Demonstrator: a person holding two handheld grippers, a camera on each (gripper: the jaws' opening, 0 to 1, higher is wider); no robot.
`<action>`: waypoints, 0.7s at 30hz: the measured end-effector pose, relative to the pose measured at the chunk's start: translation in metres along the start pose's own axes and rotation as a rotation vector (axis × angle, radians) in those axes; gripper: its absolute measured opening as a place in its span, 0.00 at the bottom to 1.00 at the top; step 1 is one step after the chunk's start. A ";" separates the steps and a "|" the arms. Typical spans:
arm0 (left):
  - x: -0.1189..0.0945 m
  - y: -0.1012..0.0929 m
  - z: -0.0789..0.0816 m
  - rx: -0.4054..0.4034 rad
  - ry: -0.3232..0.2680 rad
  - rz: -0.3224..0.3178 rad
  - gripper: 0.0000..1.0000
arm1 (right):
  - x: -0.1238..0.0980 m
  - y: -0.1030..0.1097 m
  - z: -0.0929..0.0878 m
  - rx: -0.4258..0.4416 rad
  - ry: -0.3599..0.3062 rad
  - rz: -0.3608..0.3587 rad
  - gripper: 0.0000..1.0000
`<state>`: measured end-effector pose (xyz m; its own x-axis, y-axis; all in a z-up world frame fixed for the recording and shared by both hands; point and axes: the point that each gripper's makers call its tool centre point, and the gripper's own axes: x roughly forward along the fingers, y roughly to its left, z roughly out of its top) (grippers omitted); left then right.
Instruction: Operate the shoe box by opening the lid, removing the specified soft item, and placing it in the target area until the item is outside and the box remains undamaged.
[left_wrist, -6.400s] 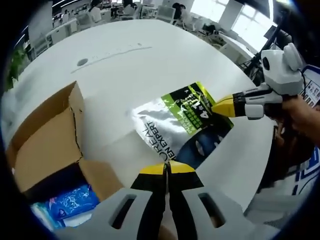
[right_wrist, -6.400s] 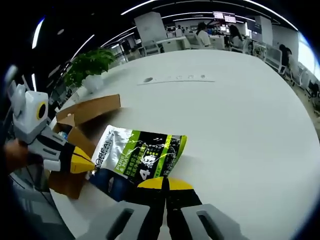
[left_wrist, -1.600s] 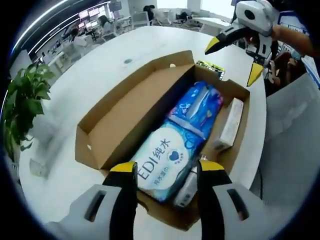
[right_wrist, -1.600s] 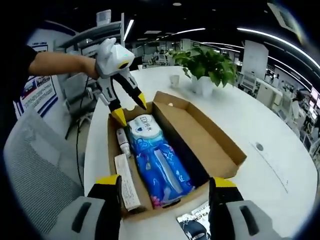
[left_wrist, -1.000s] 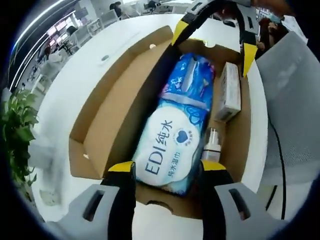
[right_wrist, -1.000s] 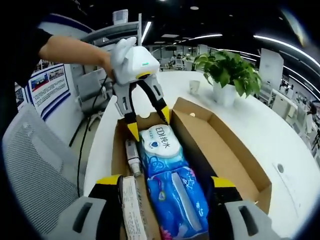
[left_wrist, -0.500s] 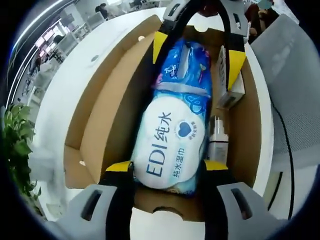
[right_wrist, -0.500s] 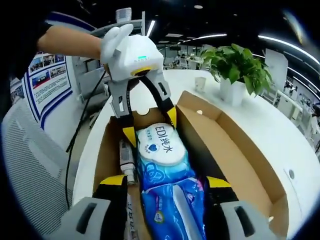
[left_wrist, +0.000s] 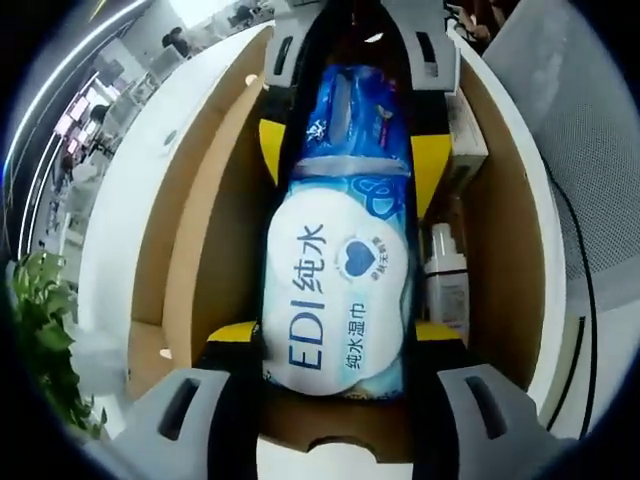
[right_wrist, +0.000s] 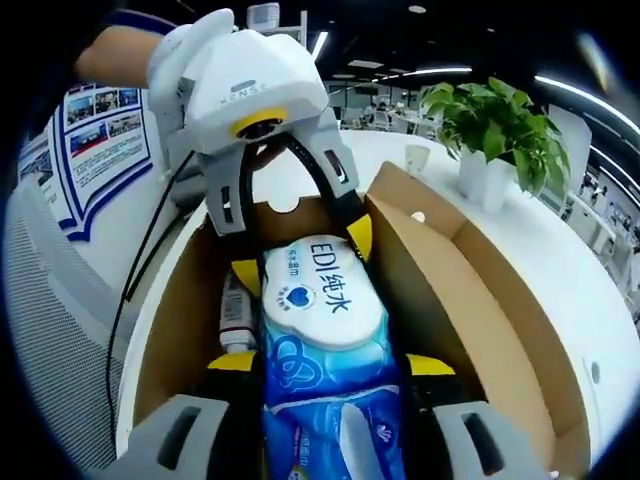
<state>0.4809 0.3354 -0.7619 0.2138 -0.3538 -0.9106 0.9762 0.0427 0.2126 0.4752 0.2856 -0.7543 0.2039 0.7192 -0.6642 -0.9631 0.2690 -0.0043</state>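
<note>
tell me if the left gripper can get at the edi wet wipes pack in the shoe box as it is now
Probably yes. The shoe box is open, and the left gripper already straddles the near end of the EDI wet wipes pack with open jaws. The right gripper straddles the far end; nothing covers the pack.

a potted plant (right_wrist: 492, 118) and a paper cup (right_wrist: 416, 157) stand on the white table (right_wrist: 560, 250); a poster (right_wrist: 100, 135) hangs beyond.

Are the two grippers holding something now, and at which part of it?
Both straddle the wet wipes pack inside the shoe box: the left gripper at its white end, the right gripper at its blue end. Whether the jaws already press it cannot be told.
</note>
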 end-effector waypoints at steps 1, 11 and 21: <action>0.000 0.000 0.000 0.000 -0.002 0.002 0.56 | 0.003 0.000 0.000 -0.003 0.004 0.007 0.53; 0.001 0.000 -0.001 -0.016 -0.012 0.010 0.55 | 0.016 0.003 0.000 -0.097 0.056 0.063 0.54; 0.003 -0.001 0.001 -0.010 -0.006 0.010 0.55 | 0.025 0.004 -0.002 -0.116 0.101 0.070 0.53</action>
<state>0.4804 0.3339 -0.7644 0.2230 -0.3589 -0.9063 0.9744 0.0551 0.2179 0.4764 0.3030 -0.7723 0.1220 0.6639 -0.7378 -0.9894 0.1402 -0.0374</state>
